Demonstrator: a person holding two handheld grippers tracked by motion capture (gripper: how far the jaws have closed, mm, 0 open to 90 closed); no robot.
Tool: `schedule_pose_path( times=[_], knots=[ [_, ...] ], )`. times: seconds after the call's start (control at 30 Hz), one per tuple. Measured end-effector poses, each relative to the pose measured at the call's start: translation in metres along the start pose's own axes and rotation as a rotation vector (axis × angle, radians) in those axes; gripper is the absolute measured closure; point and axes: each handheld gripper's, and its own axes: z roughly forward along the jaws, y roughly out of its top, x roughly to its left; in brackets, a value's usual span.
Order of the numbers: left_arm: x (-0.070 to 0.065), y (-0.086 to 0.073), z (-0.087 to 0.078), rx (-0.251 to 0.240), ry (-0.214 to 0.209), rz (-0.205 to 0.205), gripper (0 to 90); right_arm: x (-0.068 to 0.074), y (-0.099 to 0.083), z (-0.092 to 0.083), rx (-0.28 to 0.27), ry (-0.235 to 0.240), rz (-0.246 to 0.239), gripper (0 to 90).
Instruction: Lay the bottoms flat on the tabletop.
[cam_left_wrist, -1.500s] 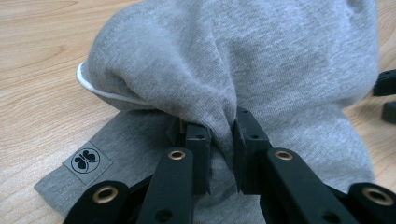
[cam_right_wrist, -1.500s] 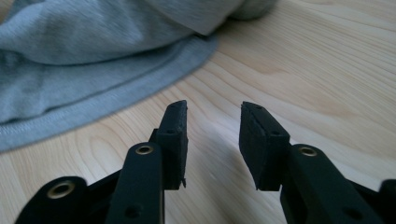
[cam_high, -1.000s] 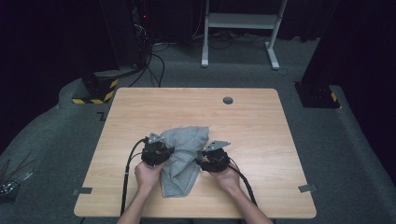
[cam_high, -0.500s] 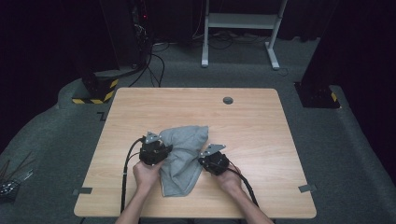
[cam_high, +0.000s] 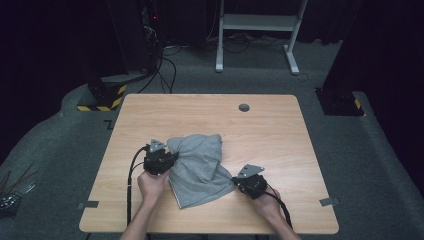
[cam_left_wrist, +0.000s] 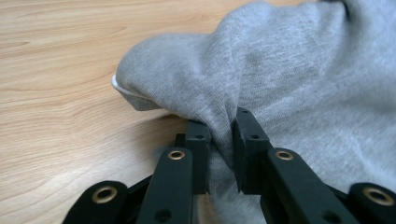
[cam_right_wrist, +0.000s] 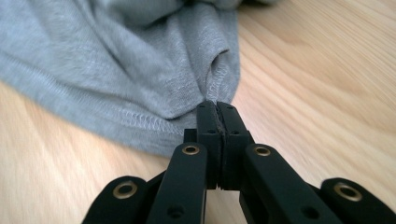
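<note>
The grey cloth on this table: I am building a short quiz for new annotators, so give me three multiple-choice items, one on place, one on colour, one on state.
1. Where does the grey cloth lie on the table?
A. On the near half, between the two grippers
B. At the far edge, over the round hole
C. Hanging off the right side

2. What colour is the cloth?
A. Red
B. Grey
C. Blue

3. How does the right gripper stand?
A. Wide open above the cloth
B. Lying open on bare wood
C. Shut on the cloth's stitched edge

Answers: 1 A, the high view shows it between the left gripper and the right one. 2 B, it is grey in all views. 3 C, the right gripper view shows the jaws pinching the hem.
</note>
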Motion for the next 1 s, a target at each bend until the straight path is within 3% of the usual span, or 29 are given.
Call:
schedule_pose_path(
  times=[0.1,0.23,0.37,0.47,0.53,0.63,0.8,0.9,1.0],
  knots=[
    [-0.003,-0.003,0.003,0.023,0.013,0.013,72.2,-0.002,-0.004,-0.003,-0.018,0.018,0.025,86.1],
    [-0.008,-0.004,-0.001,0.016,0.023,0.024,61.0,-0.008,0.005,-0.004,-0.093,0.034,0.103,69.5],
    [-0.01,-0.004,-0.005,0.013,0.016,0.035,59.9,-0.01,0.021,0.006,-0.121,0.034,0.135,63.4],
    [-0.011,-0.004,-0.004,0.017,-0.005,0.036,69.6,-0.009,0.033,0.02,-0.096,0.048,0.133,63.8],
    [-0.011,-0.004,-0.003,0.02,-0.019,0.033,78.5,-0.008,0.036,0.03,-0.066,0.06,0.124,71.4],
    [-0.01,-0.003,-0.004,0.021,-0.027,0.036,83.7,-0.006,0.036,0.038,-0.036,0.058,0.09,85.1],
    [-0.006,0.0,-0.013,-0.009,-0.022,0.035,85.1,-0.007,0.032,0.027,-0.029,0.03,0.066,86.8],
    [0.001,0.004,-0.023,-0.018,0.005,0.047,85.4,-0.017,0.01,-0.001,-0.055,-0.042,0.089,87.0],
    [0.005,0.002,-0.021,0.003,0.013,0.045,85.5,-0.028,-0.017,-0.028,-0.079,-0.087,0.148,87.1]
  ],
)
